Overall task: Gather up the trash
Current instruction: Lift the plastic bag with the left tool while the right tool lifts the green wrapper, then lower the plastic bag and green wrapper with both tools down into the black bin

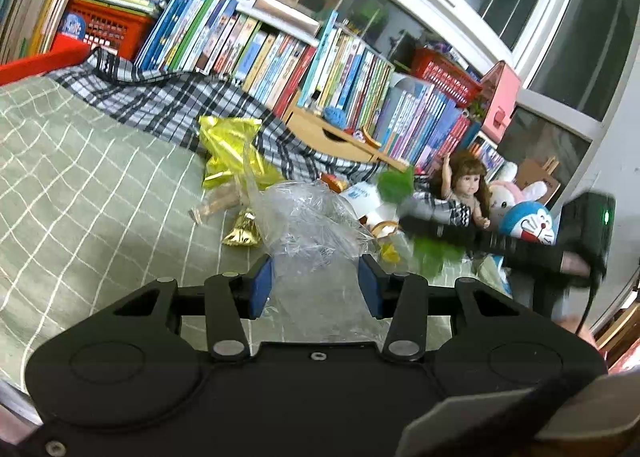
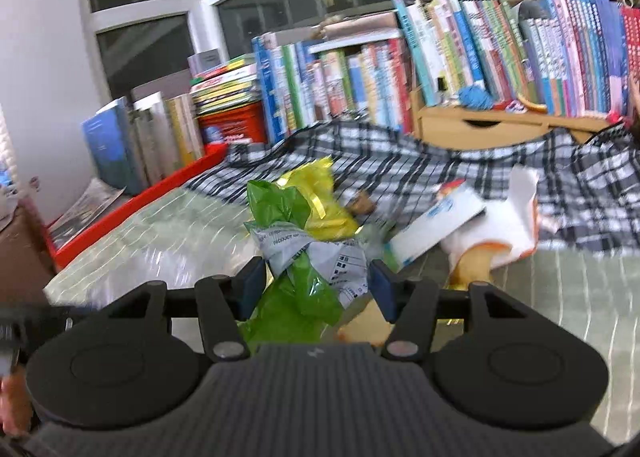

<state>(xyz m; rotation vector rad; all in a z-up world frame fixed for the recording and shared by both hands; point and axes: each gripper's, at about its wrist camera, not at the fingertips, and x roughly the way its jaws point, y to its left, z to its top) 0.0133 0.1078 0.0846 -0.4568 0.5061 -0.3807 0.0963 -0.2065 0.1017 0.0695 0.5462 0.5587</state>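
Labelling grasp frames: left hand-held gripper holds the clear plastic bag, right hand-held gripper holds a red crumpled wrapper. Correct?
Not quite. The right hand-held gripper holds a green crumpled wrapper with grey printed film, not a red one; the right wrist view shows it between the blue pads. The left hand-held gripper does hold the clear plastic bag.

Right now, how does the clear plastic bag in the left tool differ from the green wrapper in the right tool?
The crumpled clear plastic bag is see-through and unprinted; the green plastic wrapper is opaque, with a grey printed label. The bag billows wide beyond the left tool, while the wrapper is bunched into a narrower twist in the right tool. Both are crinkled plastic trash held between blue pads.
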